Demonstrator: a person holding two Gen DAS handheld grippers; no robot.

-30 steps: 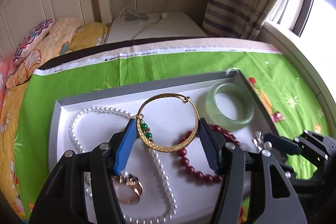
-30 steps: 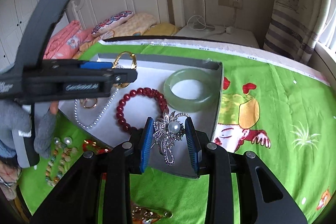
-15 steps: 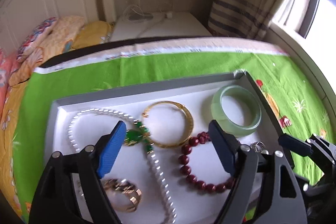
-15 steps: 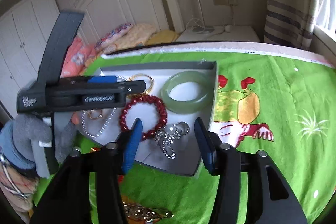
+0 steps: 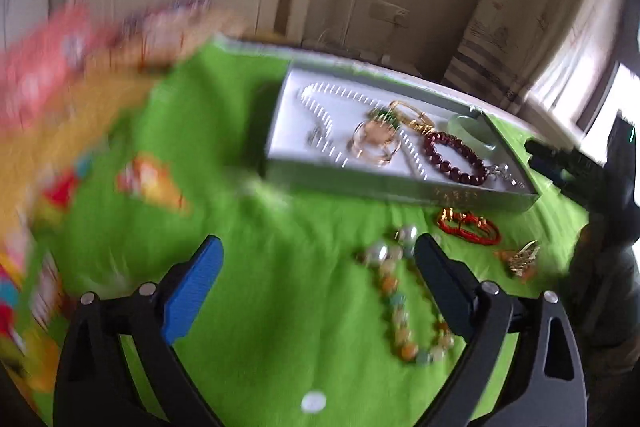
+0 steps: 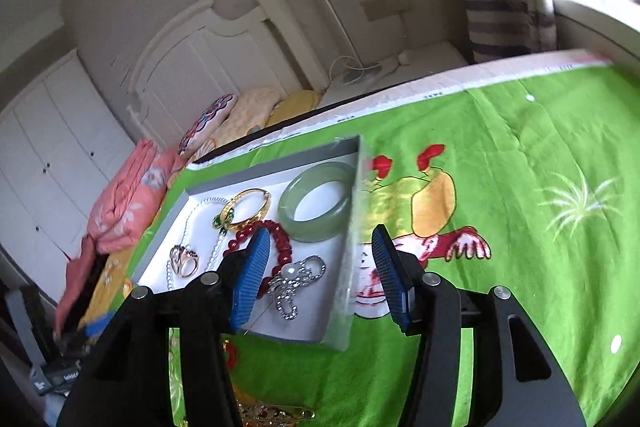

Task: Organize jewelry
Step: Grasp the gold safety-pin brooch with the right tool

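Green bedspread (image 5: 280, 267) below me; my left claw (image 5: 316, 259) is opening wide, empty. The multicoloured bead bracelet (image 5: 404, 307) lies at three o'clock by my right finger, outside the tray (image 5: 400, 183). It looks light, limp and slippery, so I'd pinch one side of the strand; my right claw (image 6: 320, 271) gapes half-open, empty.

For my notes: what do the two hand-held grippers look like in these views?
Both look alike. The left hand-held gripper has a black plastic frame with triangular cut-outs, silver screw heads at the joints, and blue ribbed pads on its fingers. The right hand-held gripper shows the same black frame, silver screws and blue ribbed pads. No cables or sleeves show.
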